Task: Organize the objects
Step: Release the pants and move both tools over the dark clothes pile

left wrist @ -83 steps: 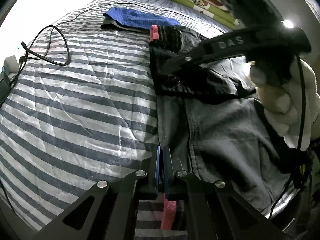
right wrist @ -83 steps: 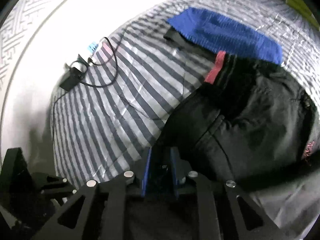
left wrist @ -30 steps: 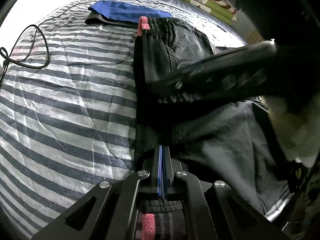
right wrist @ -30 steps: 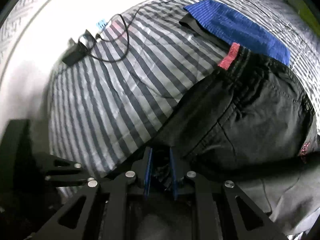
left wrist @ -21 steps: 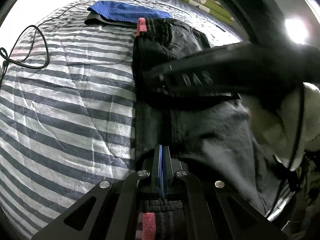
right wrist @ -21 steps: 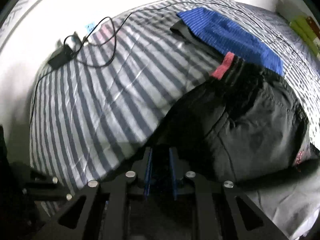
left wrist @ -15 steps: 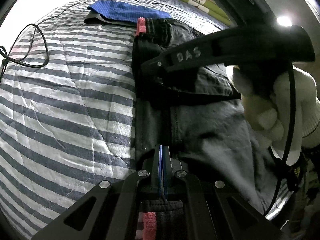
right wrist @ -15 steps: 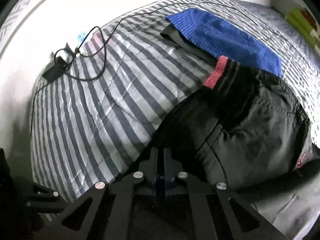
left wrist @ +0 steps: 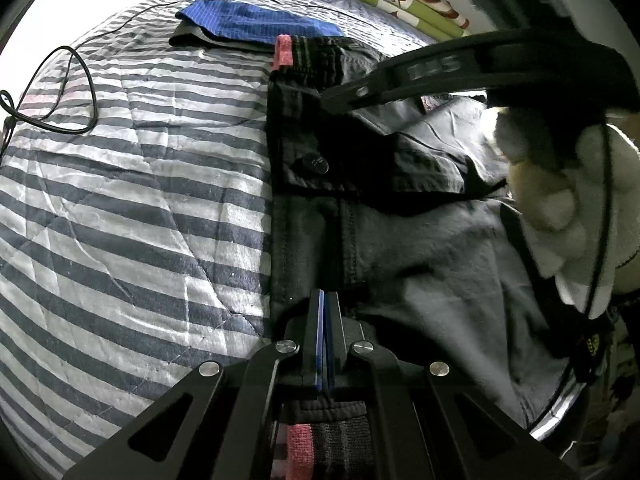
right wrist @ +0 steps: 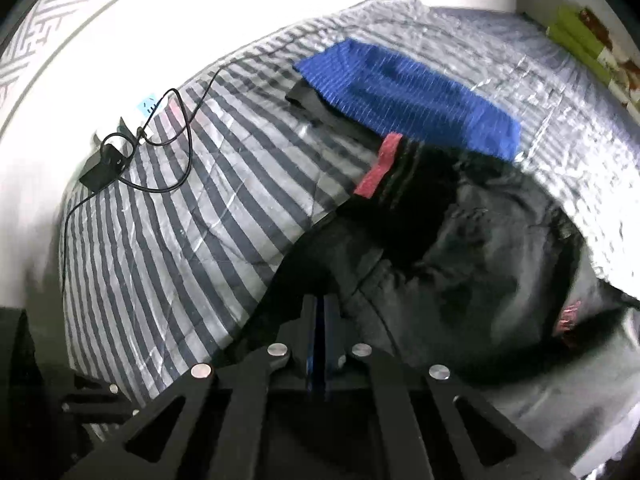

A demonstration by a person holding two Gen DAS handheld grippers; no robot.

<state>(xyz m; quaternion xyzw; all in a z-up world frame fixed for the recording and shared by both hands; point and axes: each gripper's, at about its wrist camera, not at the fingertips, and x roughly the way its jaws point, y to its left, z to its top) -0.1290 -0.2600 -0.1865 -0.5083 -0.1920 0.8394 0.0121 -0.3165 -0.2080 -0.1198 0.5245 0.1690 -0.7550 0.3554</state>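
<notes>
Dark grey pants (left wrist: 400, 248) with a pink-edged waistband (left wrist: 283, 51) lie folded on a striped bed (left wrist: 120, 200). My left gripper (left wrist: 325, 304) is shut on the near edge of the pants, by the fly seam. My right gripper (right wrist: 321, 312) is shut on the pants' (right wrist: 460, 280) dark edge fabric. In the left wrist view the right gripper's body (left wrist: 440, 72) crosses above the pants, held by a gloved hand (left wrist: 568, 200). A folded blue garment (left wrist: 248, 20) lies on a dark one at the far side; it also shows in the right wrist view (right wrist: 408, 92).
A black cable (left wrist: 60, 92) loops on the bed at the left, with a black adapter (right wrist: 106, 170) near the bed edge. Rolled green patterned bedding (left wrist: 392, 0) lies against the far wall. The bedspread (right wrist: 180, 220) is striped grey and white.
My right gripper's jaws closed from a gap to shut on the pants' edge and lifted away to the right. My left gripper stayed shut on the pants. A waist button is now uncovered.
</notes>
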